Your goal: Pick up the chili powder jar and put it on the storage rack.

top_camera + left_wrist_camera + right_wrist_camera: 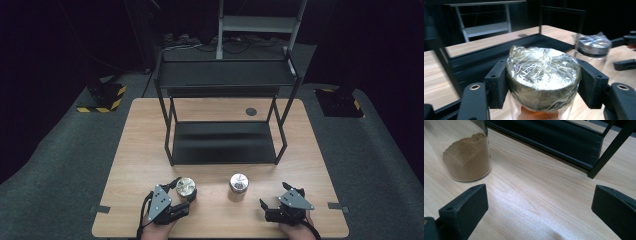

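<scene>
The left gripper [541,82] has its fingers [497,82] clamped on the gold-lidded jar [543,75], one pad on each side of the lid, which is wrapped in crinkled plastic film. Gripping up at the lid keeps the glass body hanging straight below, with orange-red powder just visible at the bottom of the left gripper view. In the high view that jar [186,188] sits at the front left of the table [140,150], right at the left gripper [172,202].

Over on the right, the right gripper [280,207] rests low near the table's front edge, its fingers [464,207] spread wide apart with only bare wood between them. It looks parked, waiting its turn.

Its likely target is the silver-lidded jar [238,184], standing alone between the two grippers, part-filled with tan powder [466,157].

Behind both jars stands the black two-level shelf rack [225,142], its lower shelf open toward the person. That looks like the destination. What stands in the way is the rack's front rail and its thin uprights, so the jar needs to go in between the legs and under the top shelf.
</scene>
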Motion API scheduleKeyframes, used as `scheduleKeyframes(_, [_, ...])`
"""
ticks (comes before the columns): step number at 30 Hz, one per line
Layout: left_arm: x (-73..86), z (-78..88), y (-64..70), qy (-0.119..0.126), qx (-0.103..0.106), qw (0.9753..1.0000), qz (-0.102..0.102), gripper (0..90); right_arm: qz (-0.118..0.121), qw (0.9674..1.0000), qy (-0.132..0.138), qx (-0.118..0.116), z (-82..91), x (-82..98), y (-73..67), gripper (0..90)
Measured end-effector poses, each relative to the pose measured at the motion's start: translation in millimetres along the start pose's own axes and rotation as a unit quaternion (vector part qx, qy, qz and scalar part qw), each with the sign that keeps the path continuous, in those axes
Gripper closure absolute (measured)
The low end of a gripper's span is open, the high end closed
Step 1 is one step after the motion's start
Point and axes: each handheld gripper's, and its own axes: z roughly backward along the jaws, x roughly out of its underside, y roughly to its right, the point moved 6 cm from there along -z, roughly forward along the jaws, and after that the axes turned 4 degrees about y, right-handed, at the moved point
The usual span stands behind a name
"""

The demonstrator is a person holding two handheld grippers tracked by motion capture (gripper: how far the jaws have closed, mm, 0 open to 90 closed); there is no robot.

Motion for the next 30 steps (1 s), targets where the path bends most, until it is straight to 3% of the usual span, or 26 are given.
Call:
scheduleKeyframes(4, [-0.7,6.3,-6.4,0.003,-0.017,0.9998,0.006,34.4,-0.001,1.0,-0.001,0.0,-0.1,-0.2,0.0,0.0])
scheduleKeyframes(15, [-9.9,10.6,-11.6,0.002,-0.033,0.9994,0.002,34.4,-0.003,1.0,0.0,0.0,0.0,0.0,0.3,0.0])
scheduleKeyframes(19, [-21.1,10.7,-12.3,0.007,-0.04,0.9992,-0.001,34.5,-0.003,1.0,-0.001,-0.002,-0.2,-0.2,0.9,0.0])
scheduleKeyframes(29, [-73.7,-4.0,-24.9,0.036,-0.042,0.9985,0.004,34.4,-0.013,0.9999,0.0,-0.006,0.2,0.3,3.6,0.0])
scheduleKeyframes(30, [-73.7,-4.0,-24.9,0.036,-0.042,0.9985,0.004,34.4,-0.014,0.9999,-0.001,-0.006,0.2,0.1,4.2,0.0])
